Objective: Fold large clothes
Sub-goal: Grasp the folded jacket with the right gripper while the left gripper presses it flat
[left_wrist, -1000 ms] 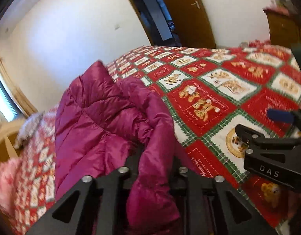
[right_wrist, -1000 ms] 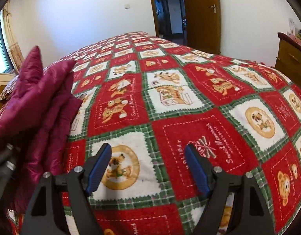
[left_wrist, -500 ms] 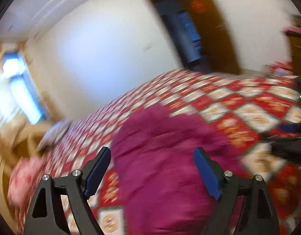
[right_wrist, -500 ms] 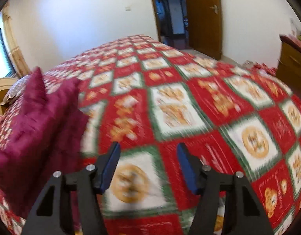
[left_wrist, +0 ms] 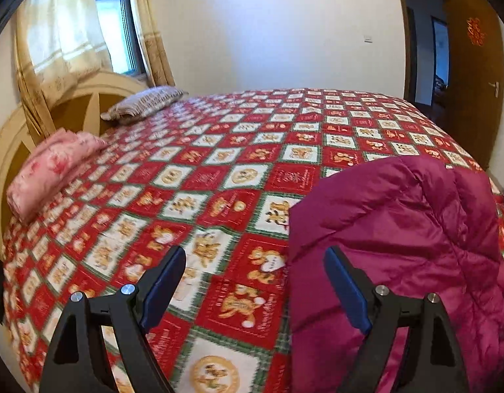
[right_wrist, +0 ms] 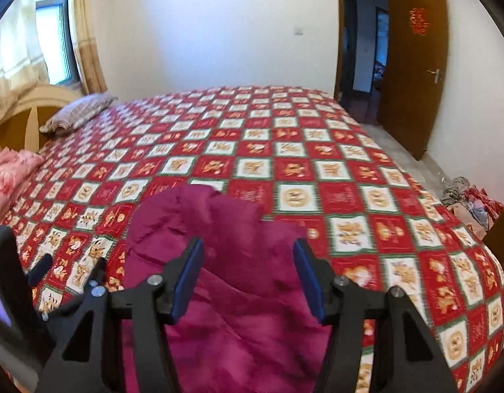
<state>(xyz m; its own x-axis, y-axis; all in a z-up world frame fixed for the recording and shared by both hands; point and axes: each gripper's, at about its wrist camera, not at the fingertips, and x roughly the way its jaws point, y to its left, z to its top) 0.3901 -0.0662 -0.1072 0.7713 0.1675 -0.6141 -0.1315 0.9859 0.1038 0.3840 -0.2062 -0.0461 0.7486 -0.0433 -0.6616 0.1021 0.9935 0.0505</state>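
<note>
Magenta quilted jacket point(left_wrist: 399, 245) lies bunched on the near edge of the bed point(left_wrist: 252, 150), on the red-and-green checked cover, puffy and rumpled rather than flat. Left gripper point(left_wrist: 253, 290) hangs above the cover just left of the jacket, jaws spread wide, nothing between them. Right gripper point(right_wrist: 248, 276) sits directly over the jacket point(right_wrist: 219, 262), jaws likewise spread, holding nothing; whether its pads touch the fabric cannot be told. Pink pillow point(left_wrist: 52, 170) and grey striped pillow point(left_wrist: 147, 101) rest well apart at the headboard end. Judgement: folding partly under way at best, with layers doubled over into a thick heap, edges uneven. Left to do: smooth the heap, square the edges, make the final fold
</note>
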